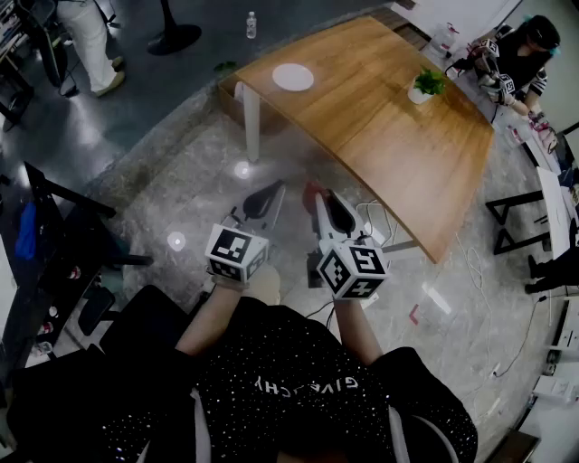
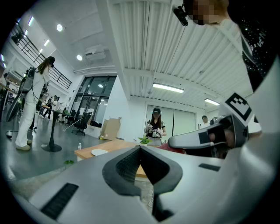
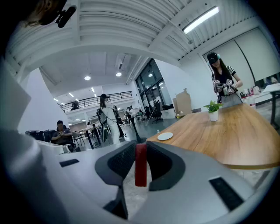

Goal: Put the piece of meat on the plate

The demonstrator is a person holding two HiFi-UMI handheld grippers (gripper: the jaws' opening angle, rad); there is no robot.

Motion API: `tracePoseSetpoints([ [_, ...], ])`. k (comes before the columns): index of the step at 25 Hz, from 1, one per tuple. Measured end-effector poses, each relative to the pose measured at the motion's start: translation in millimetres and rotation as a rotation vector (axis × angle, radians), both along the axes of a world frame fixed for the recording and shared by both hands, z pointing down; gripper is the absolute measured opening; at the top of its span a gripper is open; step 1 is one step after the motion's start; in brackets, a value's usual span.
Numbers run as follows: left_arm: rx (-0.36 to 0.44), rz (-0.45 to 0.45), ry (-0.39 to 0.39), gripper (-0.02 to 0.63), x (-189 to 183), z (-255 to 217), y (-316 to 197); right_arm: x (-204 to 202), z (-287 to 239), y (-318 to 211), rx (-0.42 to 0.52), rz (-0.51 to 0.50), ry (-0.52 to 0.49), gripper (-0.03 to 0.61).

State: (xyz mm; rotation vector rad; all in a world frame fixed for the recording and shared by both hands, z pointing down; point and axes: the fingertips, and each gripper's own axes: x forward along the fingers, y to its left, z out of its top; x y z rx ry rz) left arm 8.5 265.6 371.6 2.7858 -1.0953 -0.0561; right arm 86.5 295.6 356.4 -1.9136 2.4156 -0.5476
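Head view, left gripper (image 1: 271, 193): held out in front of the person's body, over the speckled floor (image 1: 181, 194), just beside the other gripper.
Head view, right gripper (image 1: 318, 197): level with the left one, with a red piece of meat (image 1: 310, 190) at its tip.
Head view, desk (image 1: 389, 136): a long wooden top ahead of both grippers and well apart from them.
Head view, plate (image 1: 292, 77): white and round, near the desk's far left corner, with nothing on it.
Head view, other things: a potted plant (image 1: 427, 84) on the desk towards its right edge (a second person stands just beyond it), and a bottle (image 1: 251, 24) upright on the floor past the desk.
Left gripper view, fingers (image 2: 127, 164): clenched together with nothing between them.
Left gripper view, surroundings: the plate (image 2: 99, 152) lies on the desk (image 2: 87, 154) beyond the tips, and the right gripper (image 2: 205, 139) shows at the right.
Right gripper view, fingers (image 3: 120, 161): grasping the piece of meat (image 3: 141, 168), which stands upright between them as a narrow red strip.
Right gripper view, plate (image 3: 165, 136): on the near end of the desk (image 3: 218, 131), well apart from the meat.
Right gripper view, plant (image 3: 213, 109): further along the desk, at the right.
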Motion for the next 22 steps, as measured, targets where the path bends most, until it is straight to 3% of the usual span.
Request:
tracePoseSetpoints([
  [22,0.023,-0.019,-0.019,0.006,8.6,3.8,0.2,14.9,0.5,-2.7,0.041,-0.002,-0.016,0.087],
])
